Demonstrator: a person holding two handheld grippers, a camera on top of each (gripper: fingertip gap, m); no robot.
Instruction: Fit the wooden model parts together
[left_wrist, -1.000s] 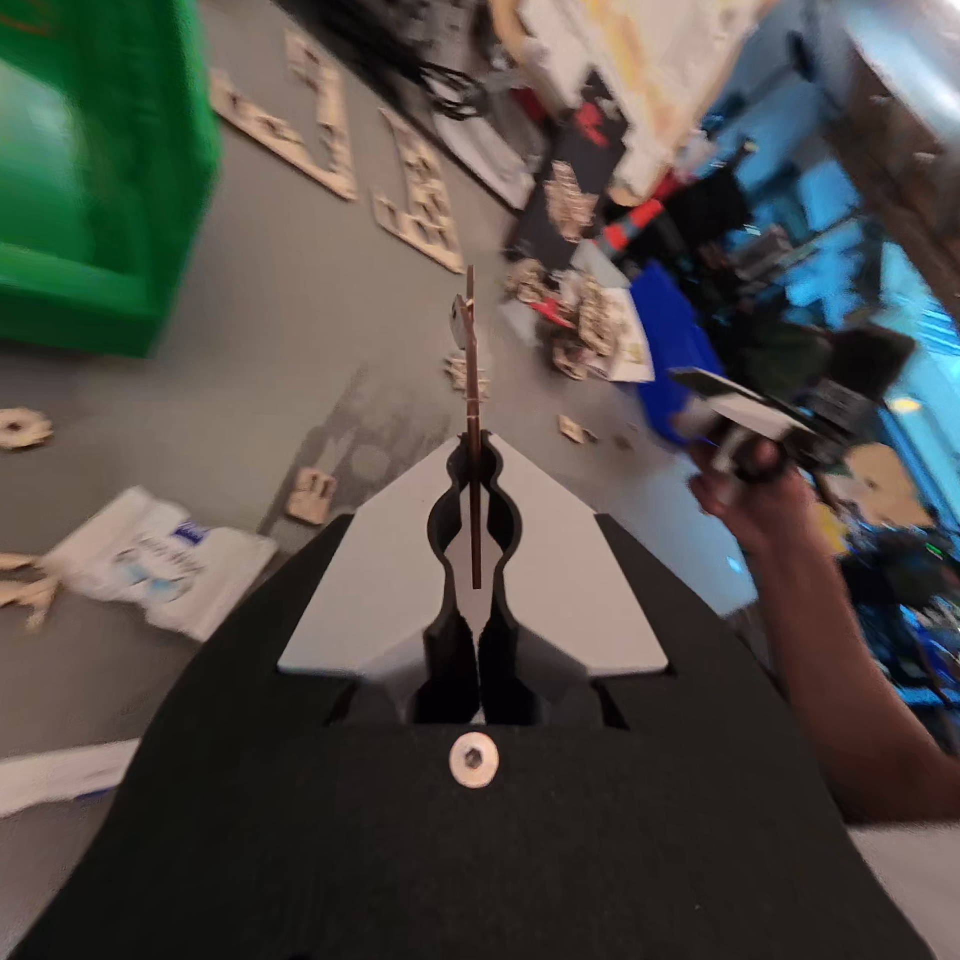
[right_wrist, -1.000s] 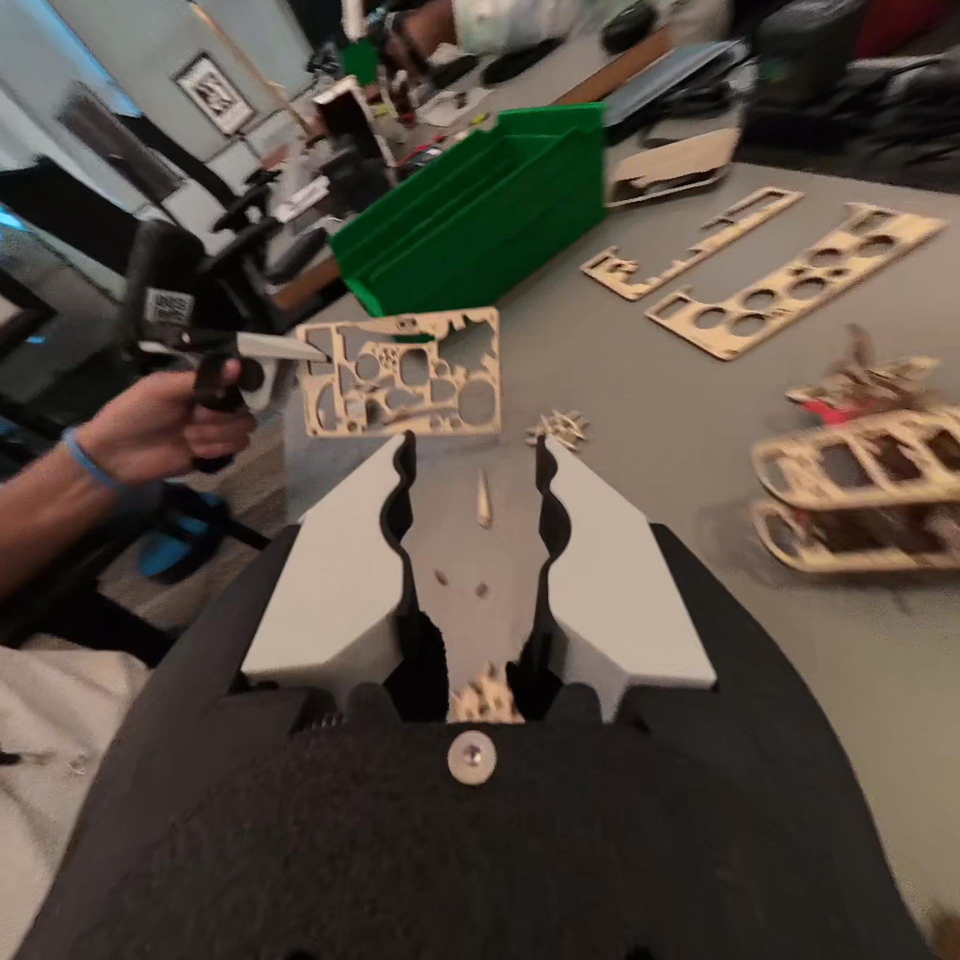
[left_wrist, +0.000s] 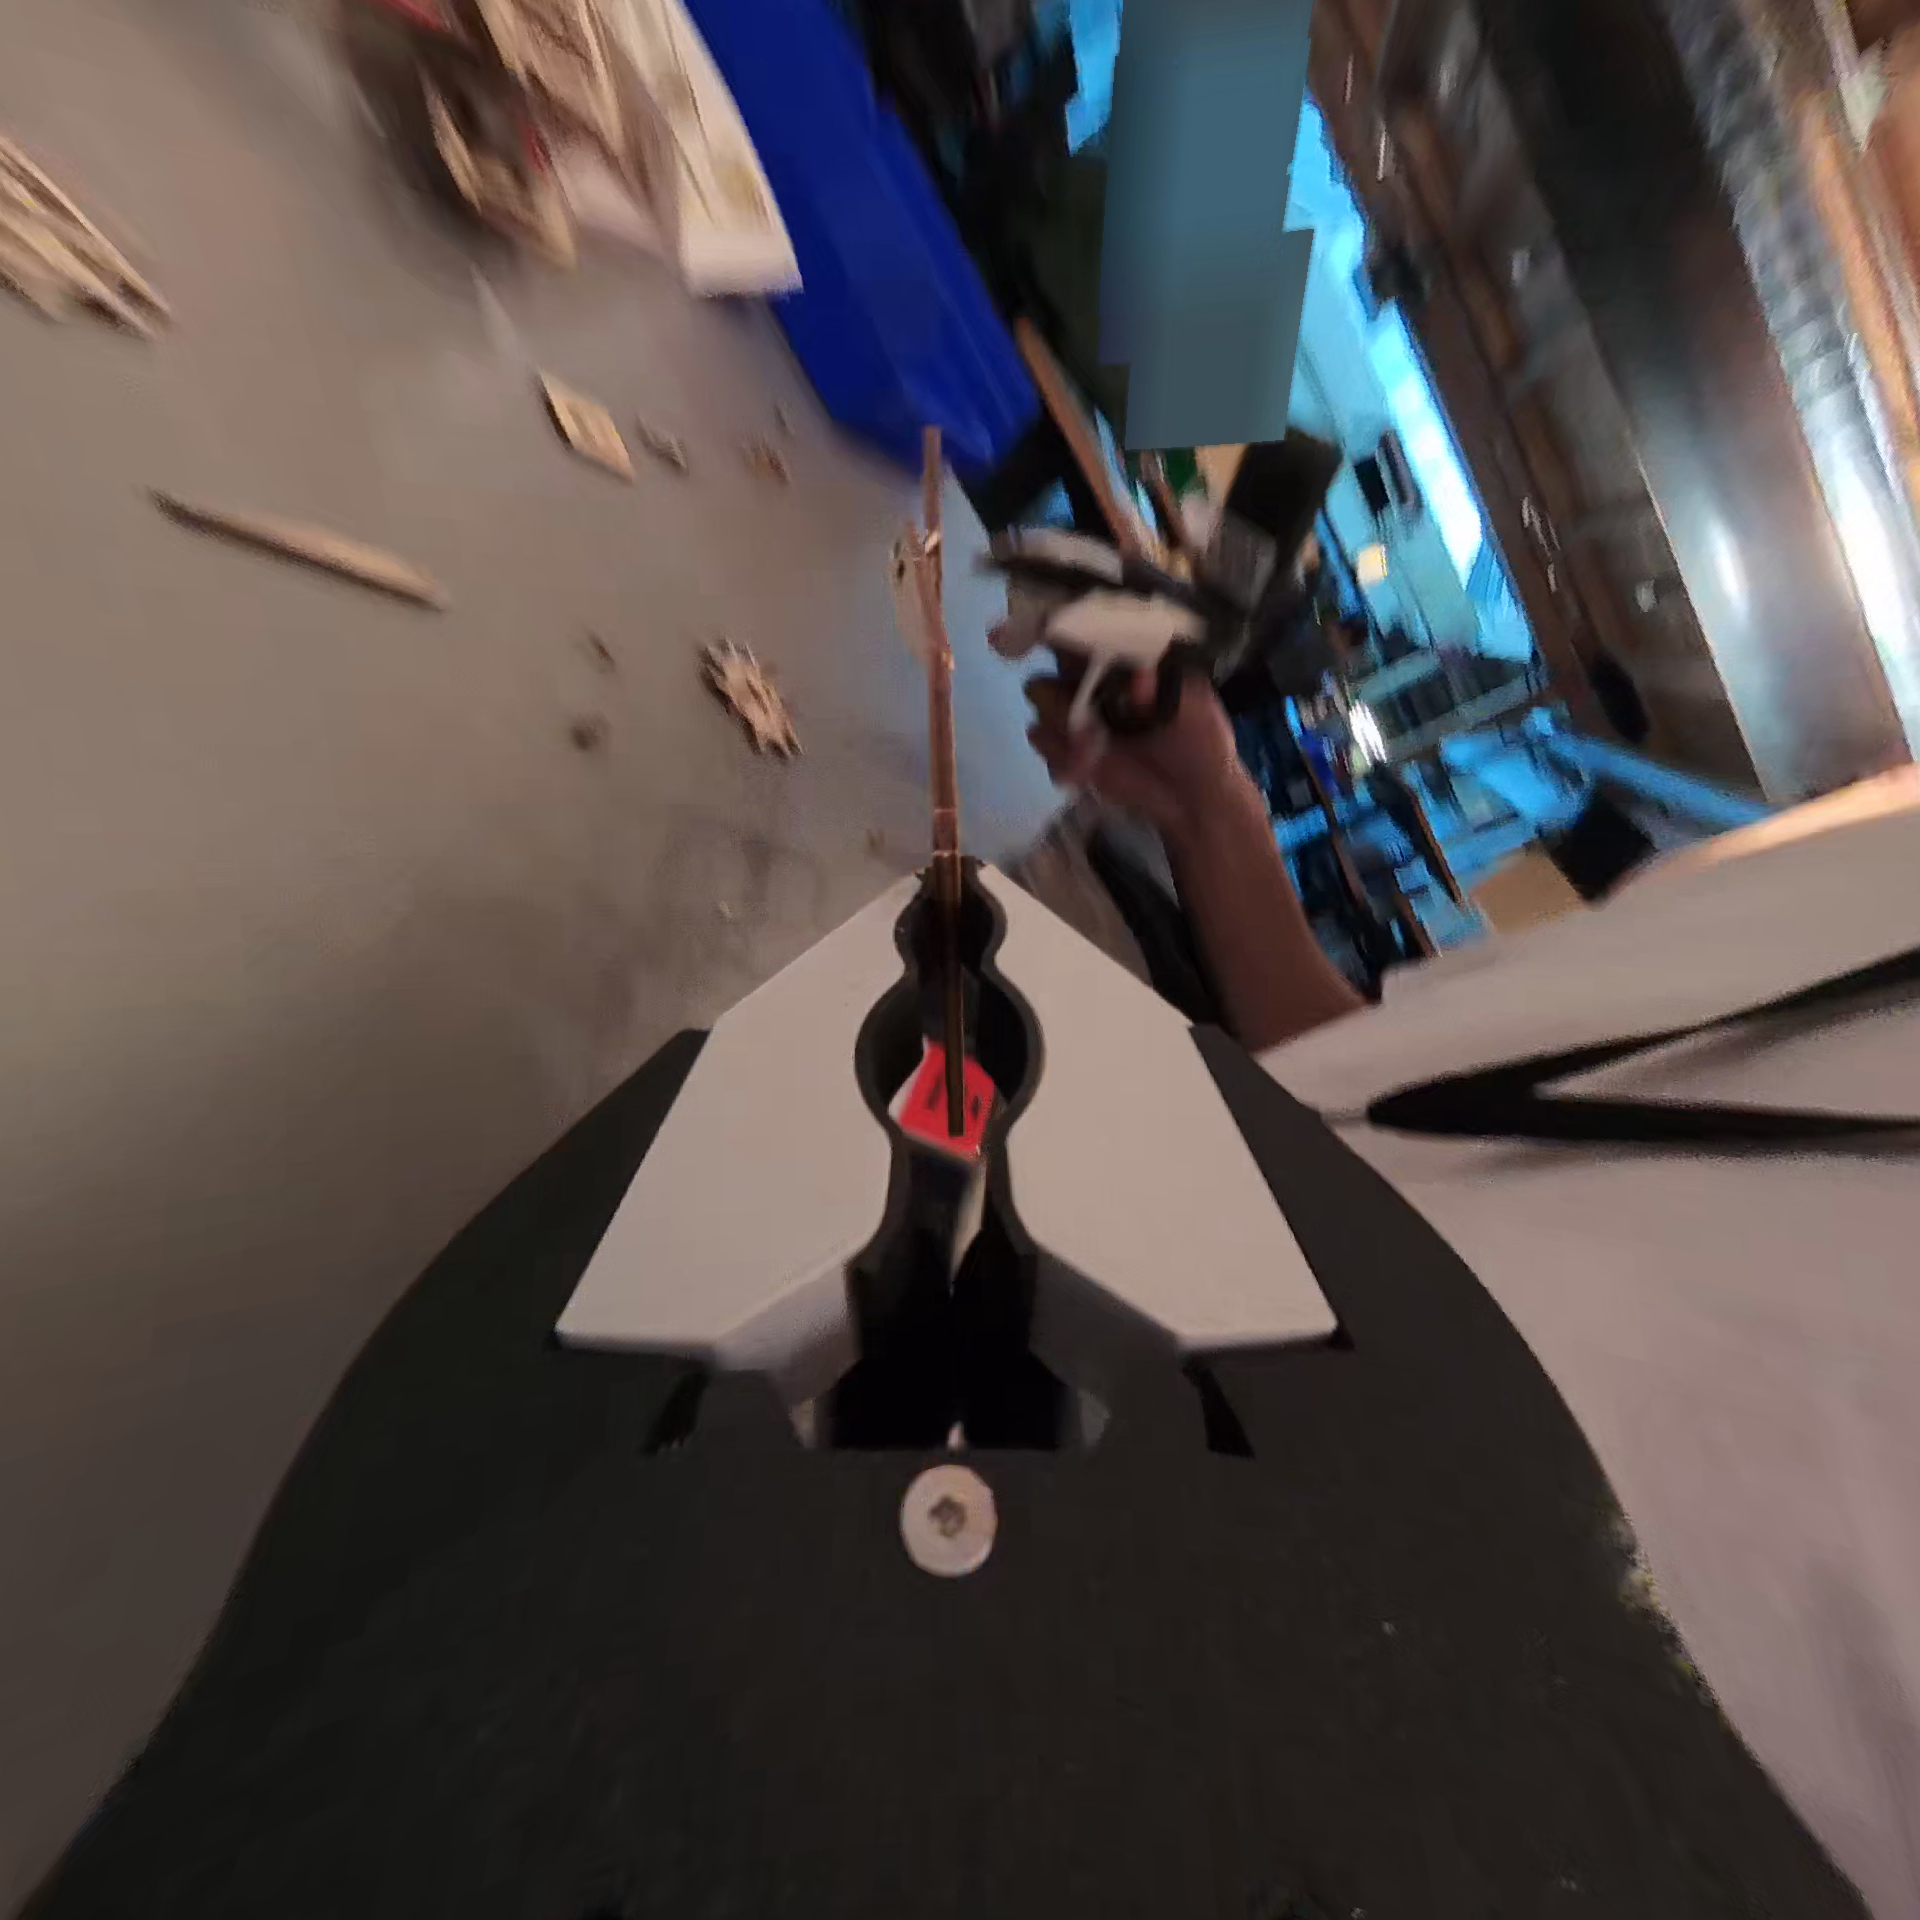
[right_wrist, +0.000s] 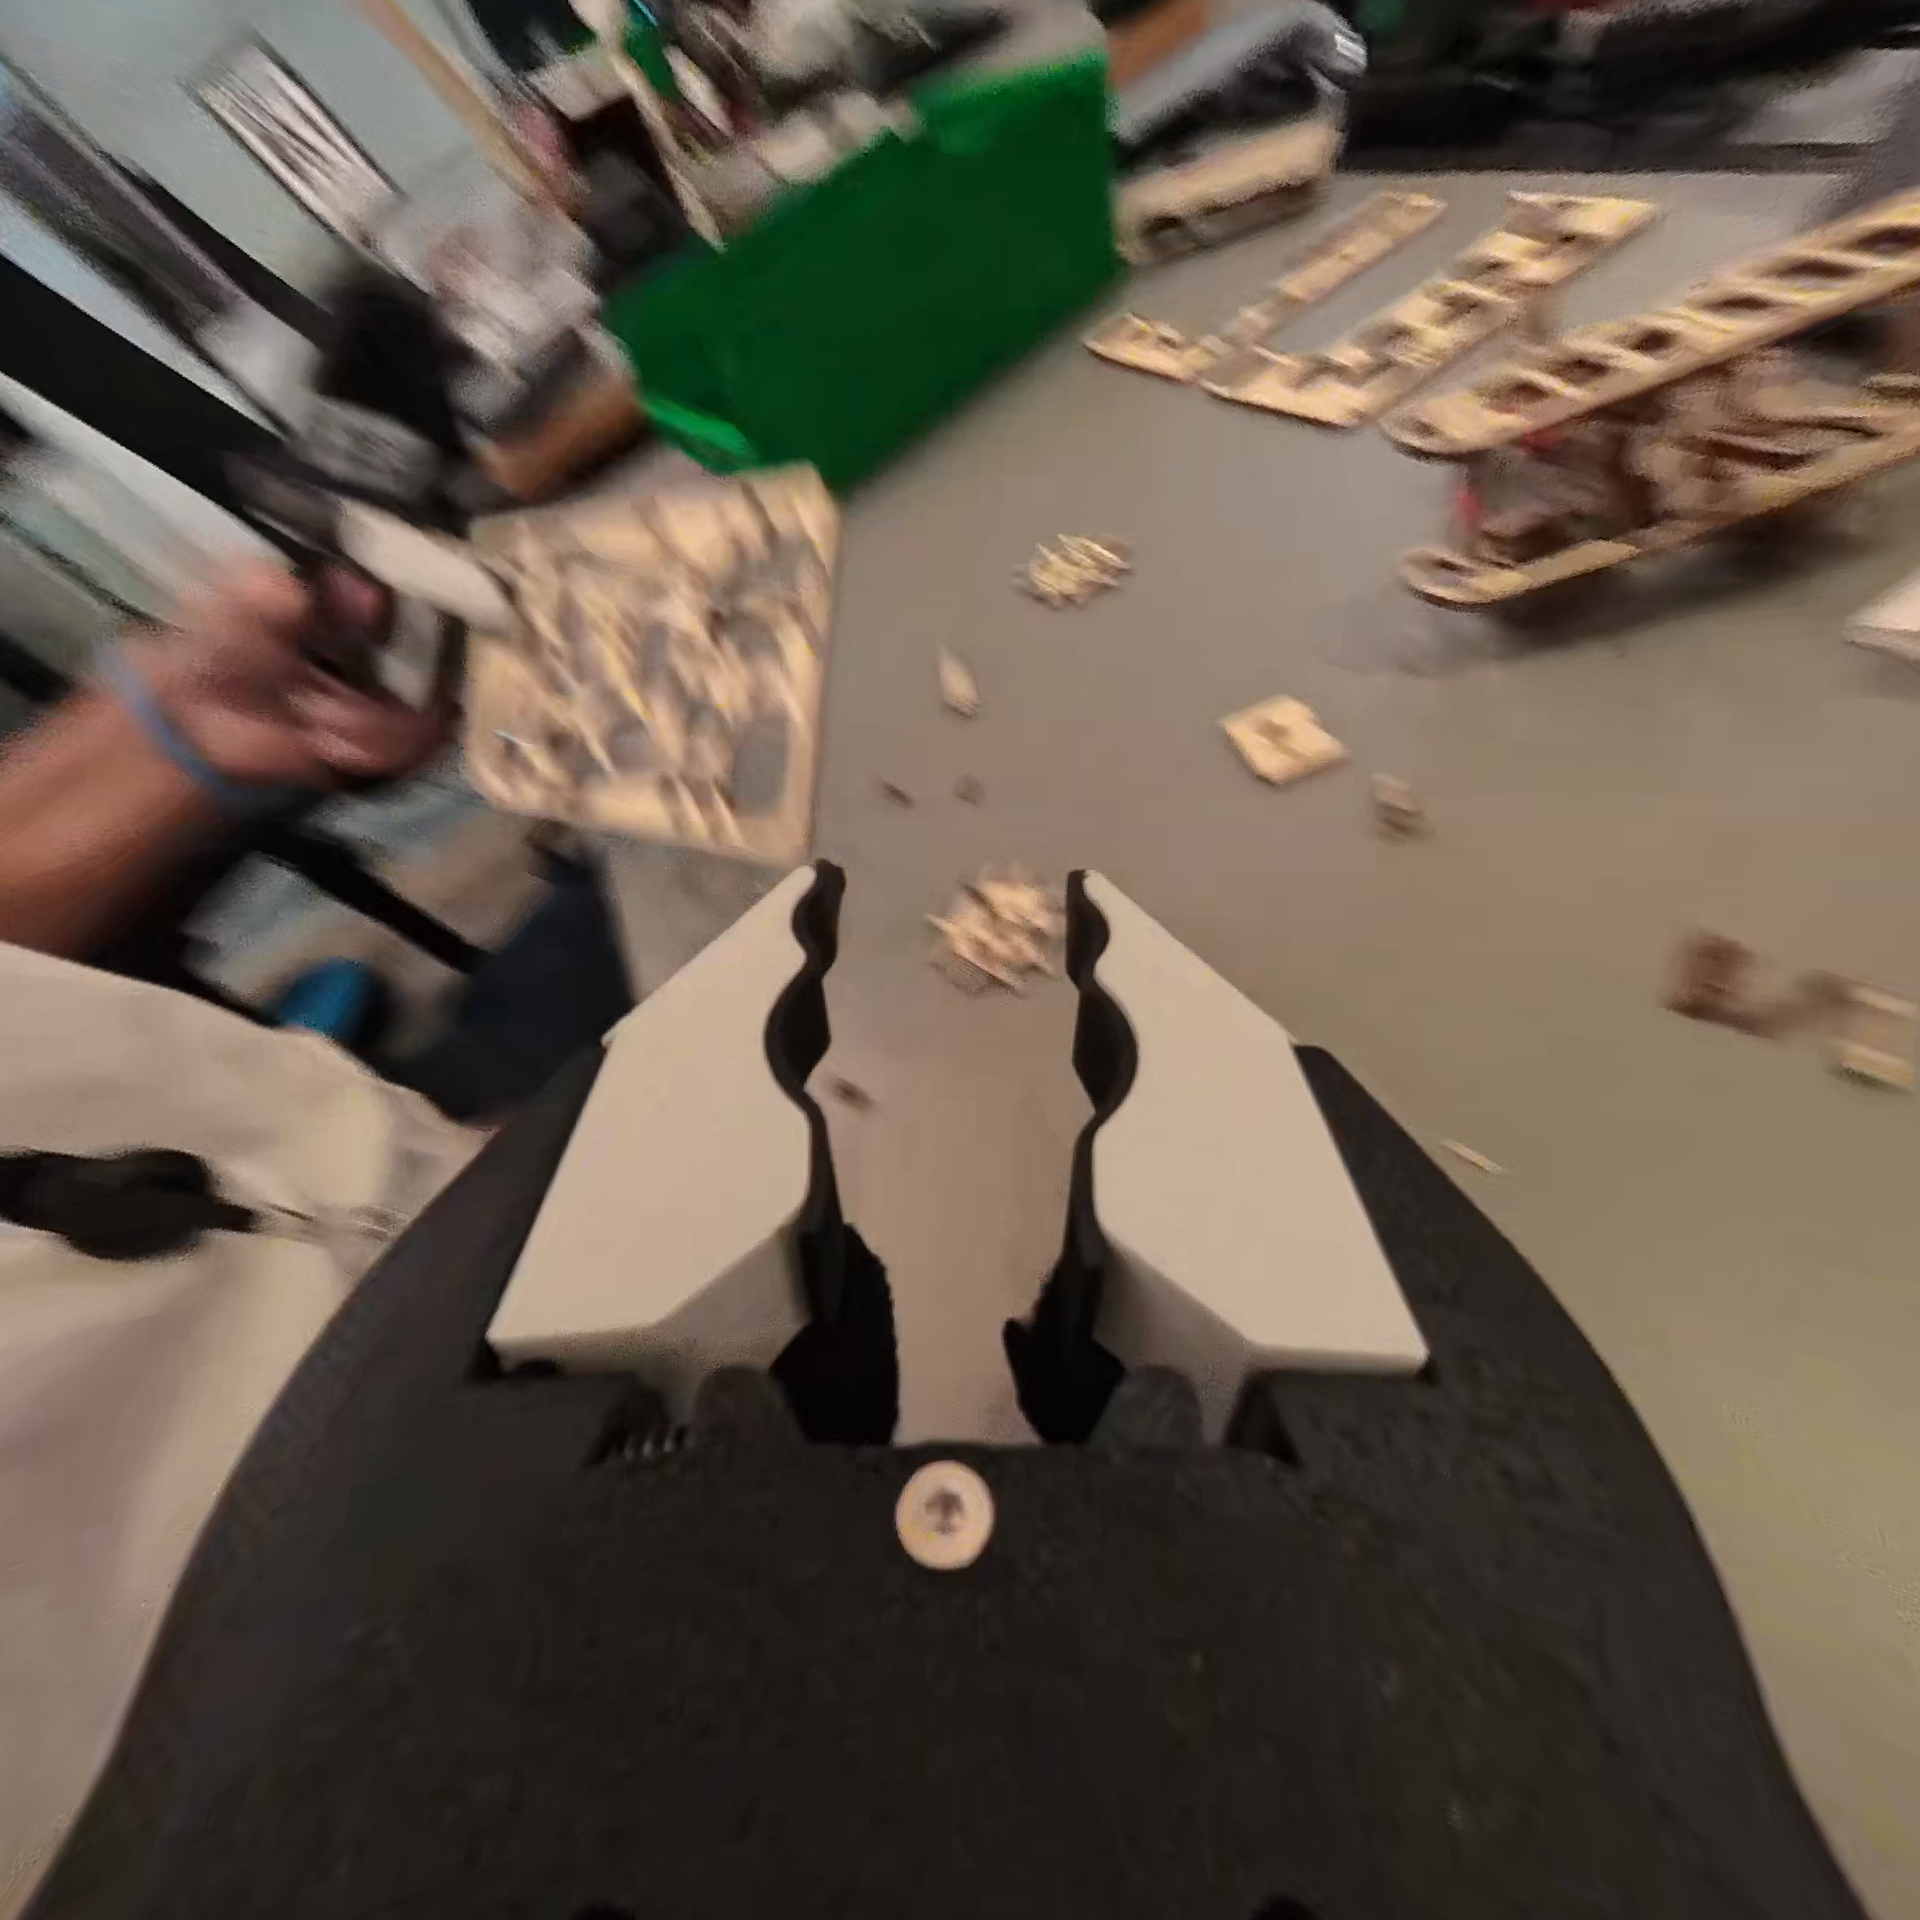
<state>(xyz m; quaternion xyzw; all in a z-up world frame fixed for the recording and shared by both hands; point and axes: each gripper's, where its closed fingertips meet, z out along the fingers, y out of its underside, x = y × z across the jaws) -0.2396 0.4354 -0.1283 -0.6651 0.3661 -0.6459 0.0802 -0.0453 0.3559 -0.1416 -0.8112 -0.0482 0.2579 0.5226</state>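
My left gripper (left_wrist: 948, 873) is shut on a thin wooden cut-out sheet (left_wrist: 935, 665), seen edge-on in the left wrist view. In the right wrist view the same sheet (right_wrist: 665, 665) shows flat, held at its left edge above the table's near left. My right gripper (right_wrist: 948, 883) is open and empty, low over the grey table (right_wrist: 1351, 935). A small wooden part (right_wrist: 997, 925) lies just beyond its fingertips. The half-built wooden model (right_wrist: 1662, 436) stands at the far right. The right gripper also shows blurred in the left wrist view (left_wrist: 1101, 613).
A green bin (right_wrist: 894, 281) stands at the back. Emptied wooden frames (right_wrist: 1351, 301) lie beyond it to the right. Small wooden pieces (right_wrist: 1283, 738) are scattered on the table. A blue box (left_wrist: 883, 239) sits by the table's edge. Both views are motion-blurred. Left tips to right tips: about 20 cm.
Both grippers have moved fast. The left one has swung with the sheet so the green bin is out of its view. The right one has moved forward over the table, still open.
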